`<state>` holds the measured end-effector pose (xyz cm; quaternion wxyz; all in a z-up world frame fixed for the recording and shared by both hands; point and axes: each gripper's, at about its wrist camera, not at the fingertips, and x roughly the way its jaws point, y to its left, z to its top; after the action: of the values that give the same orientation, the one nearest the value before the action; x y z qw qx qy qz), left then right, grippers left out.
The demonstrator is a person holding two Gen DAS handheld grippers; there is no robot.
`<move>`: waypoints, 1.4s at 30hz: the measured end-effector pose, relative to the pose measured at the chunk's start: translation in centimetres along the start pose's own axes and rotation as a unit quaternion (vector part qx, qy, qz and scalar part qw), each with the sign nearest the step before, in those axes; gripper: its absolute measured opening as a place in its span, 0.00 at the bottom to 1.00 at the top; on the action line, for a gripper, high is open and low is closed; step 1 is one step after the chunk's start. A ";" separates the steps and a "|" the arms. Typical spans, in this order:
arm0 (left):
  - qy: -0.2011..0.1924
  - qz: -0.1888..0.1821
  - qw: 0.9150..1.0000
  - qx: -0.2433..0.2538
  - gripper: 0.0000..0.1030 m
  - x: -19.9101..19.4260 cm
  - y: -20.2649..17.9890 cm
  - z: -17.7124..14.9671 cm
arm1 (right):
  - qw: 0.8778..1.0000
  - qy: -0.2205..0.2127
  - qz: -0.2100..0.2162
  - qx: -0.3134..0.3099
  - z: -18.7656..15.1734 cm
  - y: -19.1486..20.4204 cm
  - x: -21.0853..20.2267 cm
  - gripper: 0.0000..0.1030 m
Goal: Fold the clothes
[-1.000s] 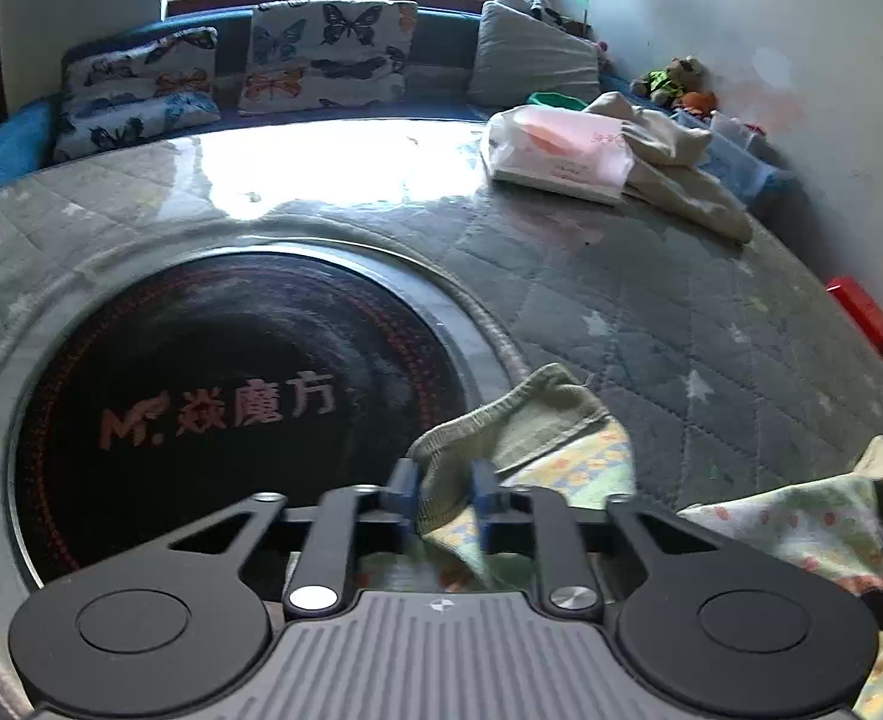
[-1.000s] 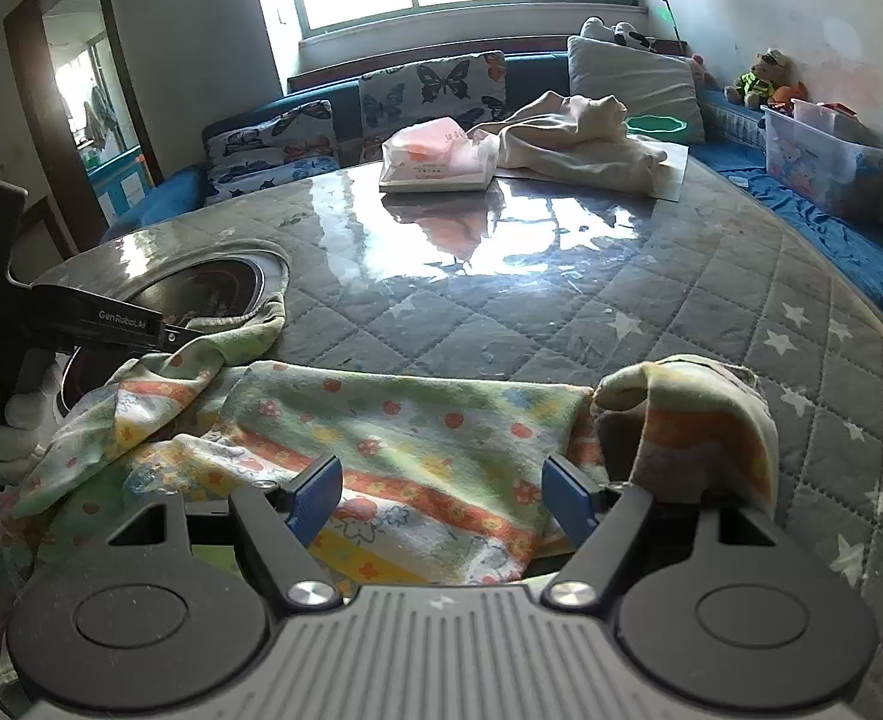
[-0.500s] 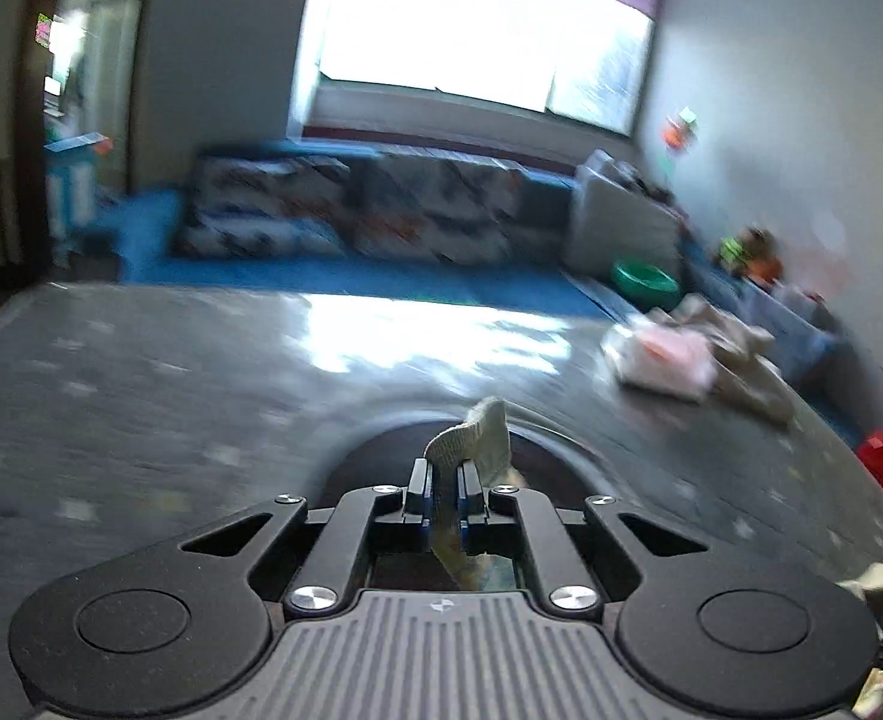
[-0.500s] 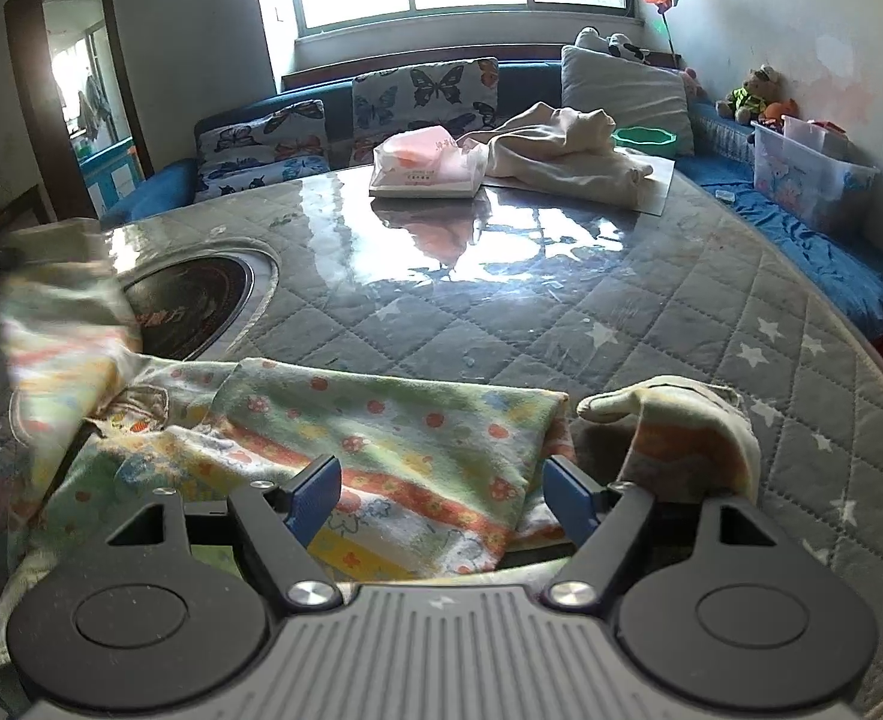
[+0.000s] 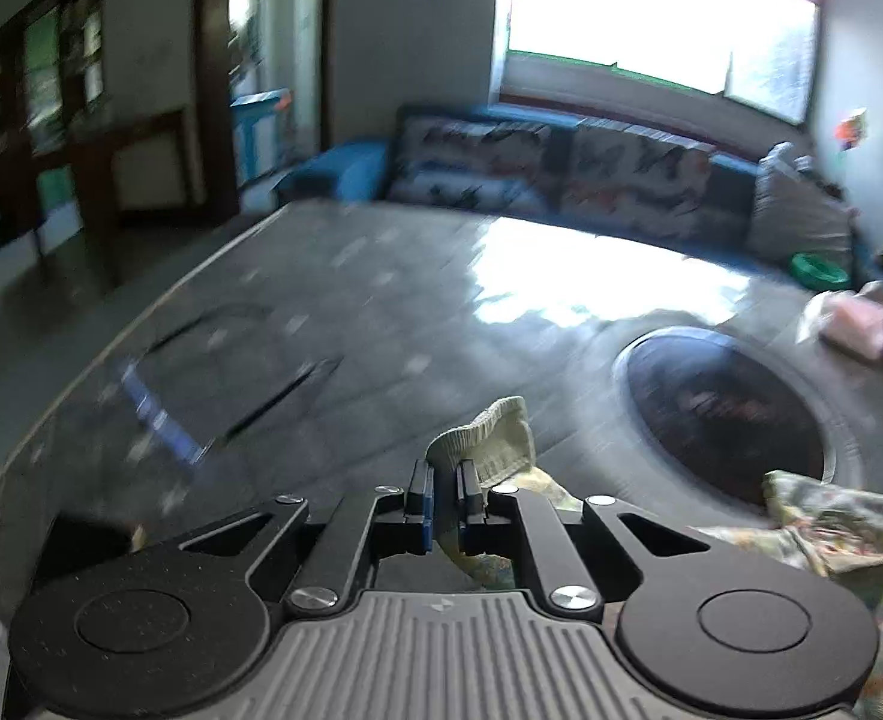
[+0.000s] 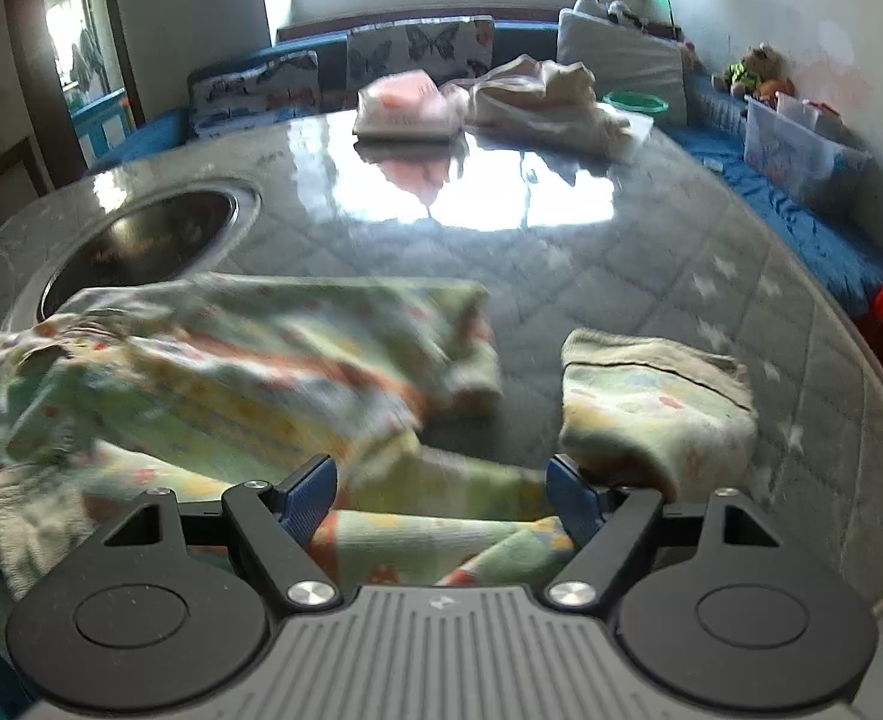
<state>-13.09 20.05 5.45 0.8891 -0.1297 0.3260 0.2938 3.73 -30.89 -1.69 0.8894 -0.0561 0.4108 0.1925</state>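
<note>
The left claw (image 5: 443,495) is clamped on a ribbed cuff (image 5: 489,441) of the garment (image 6: 249,360), holding it above the table (image 5: 333,324); cloth trails down between the pads. The right claw (image 6: 441,495) hangs over the garment with its jaws opening, fabric lying below them but not pressed by either pad. The garment (floral, pale green) sprawls across the near side of the table, one sleeve (image 6: 651,402) lying to the right, beside the round burner (image 6: 141,240) set into the top.
</note>
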 end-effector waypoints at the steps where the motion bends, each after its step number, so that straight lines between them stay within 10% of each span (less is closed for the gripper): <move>1: 0.010 0.009 1.000 -0.005 0.08 0.5 0.4 -0.3 | 1.000 0.001 -0.001 -0.001 -0.3 -0.2 -0.1 0.77; 8: 0.064 0.026 0.998 0.000 0.19 2.3 1.2 -1.3 | 1.000 -0.005 0.009 0.022 0.0 -1.5 -0.8 0.77; 15: 0.032 0.016 0.999 0.021 0.45 1.3 0.3 0.4 | 0.998 -0.029 0.039 0.037 3.4 -1.5 0.4 0.74; 20: 0.024 -0.067 0.996 0.057 0.47 1.2 -3.8 1.1 | 0.997 -0.029 0.057 0.047 6.0 -1.2 3.2 0.69; 29: 0.061 -0.202 0.969 0.132 0.56 4.2 -13.2 0.8 | 0.997 -0.006 0.062 0.053 8.0 -1.1 7.2 0.60; 38: 0.101 -0.246 0.946 0.185 0.68 8.4 -19.1 0.2 | 0.997 0.001 0.070 0.039 8.4 -0.5 7.7 0.35; 42: 0.112 -0.255 0.940 0.197 0.56 9.1 -20.0 -0.2 | 0.997 0.001 0.065 0.045 8.6 -0.7 7.7 0.19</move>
<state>4.52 8.04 0.10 0.8997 -0.0629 0.4310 -0.0297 14.71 -27.03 -1.88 0.8760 0.0105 0.4230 0.2315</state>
